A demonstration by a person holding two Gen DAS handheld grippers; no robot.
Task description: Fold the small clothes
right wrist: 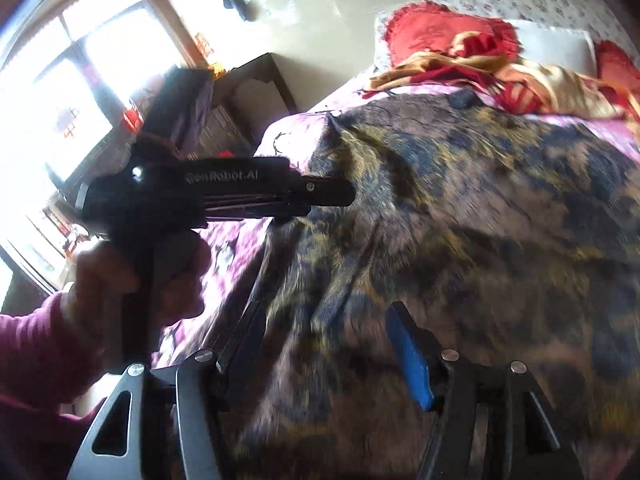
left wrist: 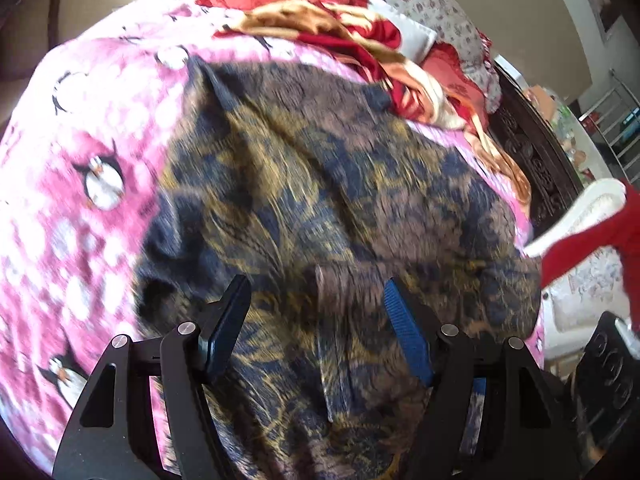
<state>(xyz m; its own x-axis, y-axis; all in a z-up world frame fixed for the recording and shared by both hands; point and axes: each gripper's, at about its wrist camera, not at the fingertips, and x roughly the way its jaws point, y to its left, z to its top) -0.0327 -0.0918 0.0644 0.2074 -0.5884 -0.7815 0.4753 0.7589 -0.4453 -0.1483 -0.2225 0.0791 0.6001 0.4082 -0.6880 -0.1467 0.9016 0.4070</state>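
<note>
I read "GenRobot.AI" on my left tool (right wrist: 320,200); both it and my right tool (right wrist: 328,340) gape empty over the rumpled navy-and-gold patterned woven garment (left wrist: 320,184).

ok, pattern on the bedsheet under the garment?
Pink bedsheet with black-and-white penguins and pale spots; clearest in the left wrist view.
</note>
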